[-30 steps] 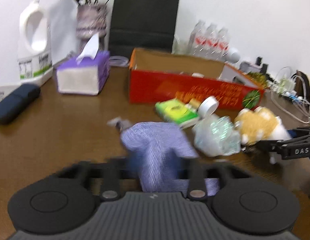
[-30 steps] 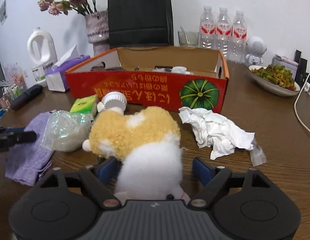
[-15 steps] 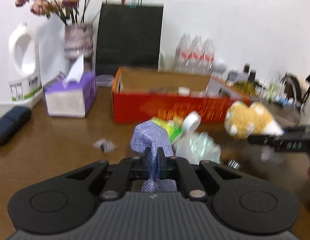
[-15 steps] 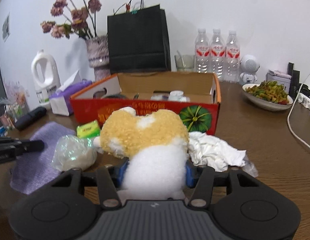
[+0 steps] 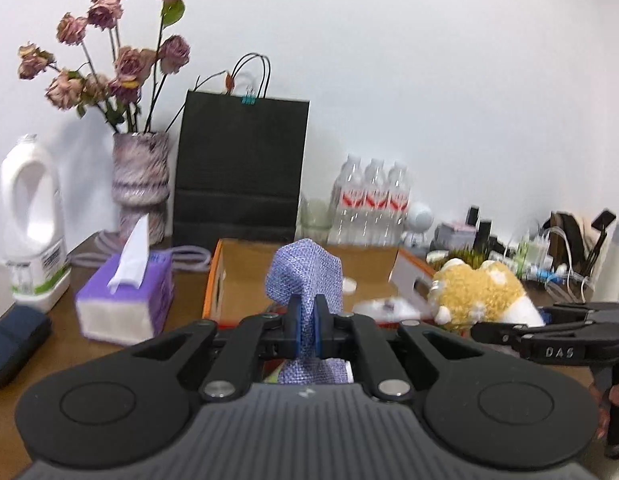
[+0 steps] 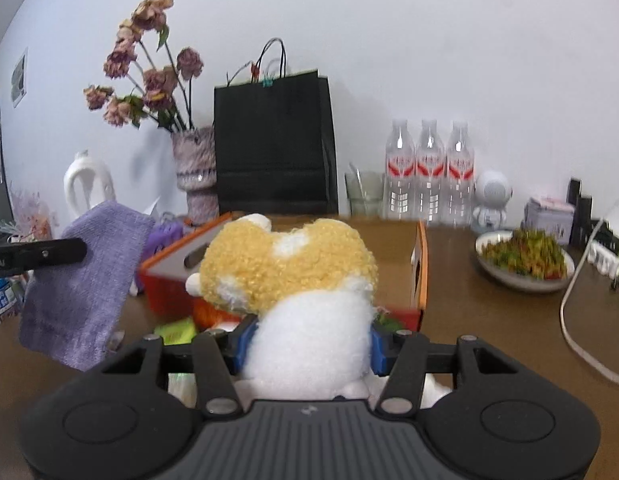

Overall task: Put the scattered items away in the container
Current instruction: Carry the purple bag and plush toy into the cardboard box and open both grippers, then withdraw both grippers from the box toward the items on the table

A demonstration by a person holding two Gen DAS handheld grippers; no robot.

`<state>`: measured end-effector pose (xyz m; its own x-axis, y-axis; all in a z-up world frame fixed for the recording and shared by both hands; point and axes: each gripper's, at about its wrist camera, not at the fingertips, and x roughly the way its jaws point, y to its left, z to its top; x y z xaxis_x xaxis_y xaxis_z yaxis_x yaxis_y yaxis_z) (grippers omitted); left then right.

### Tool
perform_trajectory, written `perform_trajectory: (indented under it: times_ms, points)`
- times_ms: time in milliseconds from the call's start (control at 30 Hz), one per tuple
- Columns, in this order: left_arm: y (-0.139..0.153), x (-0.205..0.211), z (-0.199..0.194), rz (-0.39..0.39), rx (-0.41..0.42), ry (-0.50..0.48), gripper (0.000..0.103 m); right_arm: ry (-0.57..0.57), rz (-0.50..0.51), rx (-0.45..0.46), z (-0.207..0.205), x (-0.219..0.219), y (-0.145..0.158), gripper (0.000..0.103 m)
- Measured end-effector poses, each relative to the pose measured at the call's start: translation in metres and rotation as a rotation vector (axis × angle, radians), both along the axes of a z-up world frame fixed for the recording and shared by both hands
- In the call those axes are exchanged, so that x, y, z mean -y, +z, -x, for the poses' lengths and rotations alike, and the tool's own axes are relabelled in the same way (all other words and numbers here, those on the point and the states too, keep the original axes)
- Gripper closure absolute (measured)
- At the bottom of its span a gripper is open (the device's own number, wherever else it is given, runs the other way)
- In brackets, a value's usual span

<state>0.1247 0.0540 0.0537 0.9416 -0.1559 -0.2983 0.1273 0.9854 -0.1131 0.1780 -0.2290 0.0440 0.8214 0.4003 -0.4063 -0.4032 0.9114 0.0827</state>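
My left gripper (image 5: pixel 307 330) is shut on a purple woven cloth (image 5: pixel 305 276), which hangs lifted above the table in front of the open red cardboard box (image 5: pixel 213 280). In the right wrist view the same cloth (image 6: pixel 85 280) dangles at the left from the left gripper's finger (image 6: pixel 49 254). My right gripper (image 6: pixel 309 338) is shut on a yellow and white plush toy (image 6: pixel 301 276), raised in front of the box (image 6: pixel 419 264). The plush (image 5: pixel 479 292) also shows at the right of the left wrist view. A green packet (image 6: pixel 175 330) lies on the table below.
Behind the box stand a black paper bag (image 5: pixel 241 172), a vase of dried flowers (image 5: pixel 139 176), three water bottles (image 6: pixel 427 168) and a glass. A purple tissue box (image 5: pixel 125 300) and white jug (image 5: pixel 29 224) are at the left. A bowl of food (image 6: pixel 523 258) and a white cable (image 6: pixel 573 320) lie right.
Both grippers closed, the left on the purple cloth and the right on the plush toy, then rose off the table with them. The box now sits lower in both views.
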Motion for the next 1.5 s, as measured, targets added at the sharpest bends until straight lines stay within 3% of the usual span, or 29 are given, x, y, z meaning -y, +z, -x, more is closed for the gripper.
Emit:
perform_trajectory:
  times_ms: [167, 333, 533, 733, 867, 900, 933, 967, 1000, 1033, 1200, 1500]
  points:
    - [0.014, 0.013, -0.043, 0.023, 0.030, 0.000, 0.096, -0.027, -0.028, 0.024, -0.040, -0.010, 0.016, 0.051]
    - [0.010, 0.020, -0.088, 0.074, 0.031, 0.009, 0.096, -0.060, -0.039, 0.004, -0.088, -0.027, 0.013, 0.051]
    - [-0.014, 0.017, -0.144, 0.124, -0.012, 0.041, 0.096, -0.087, -0.022, -0.033, -0.137, -0.041, -0.006, 0.051]
    - [-0.041, 0.004, -0.175, 0.086, -0.085, 0.064, 0.096, -0.100, 0.011, -0.125, -0.161, -0.039, -0.037, 0.051]
    - [-0.050, 0.001, -0.180, 0.082, -0.117, 0.073, 0.093, -0.102, 0.024, -0.124, -0.161, -0.040, -0.039, 0.048]
    - [-0.051, 0.001, -0.181, 0.083, -0.121, 0.087, 0.088, -0.097, 0.024, -0.123, -0.160, -0.041, -0.038, 0.047]
    - [-0.051, 0.000, -0.181, 0.088, -0.126, 0.104, 0.066, -0.095, 0.026, -0.121, -0.159, -0.042, -0.038, 0.037]
    - [-0.051, -0.002, -0.181, 0.097, -0.132, 0.119, 0.048, -0.094, 0.029, -0.118, -0.158, -0.043, -0.037, 0.019]
    - [-0.050, -0.004, -0.180, 0.108, -0.137, 0.133, 0.011, -0.094, 0.034, -0.113, -0.156, -0.043, -0.036, 0.010]
    - [-0.048, -0.005, -0.179, 0.110, -0.141, 0.148, 0.000, -0.094, 0.039, -0.106, -0.154, -0.044, -0.033, 0.000]
    - [-0.032, -0.002, -0.169, 0.068, -0.106, 0.164, 0.000, -0.073, 0.073, -0.087, -0.148, -0.048, -0.022, 0.000]
    - [-0.031, 0.001, -0.171, 0.051, -0.141, 0.180, 0.000, -0.062, 0.096, -0.078, -0.143, -0.053, -0.016, 0.000]
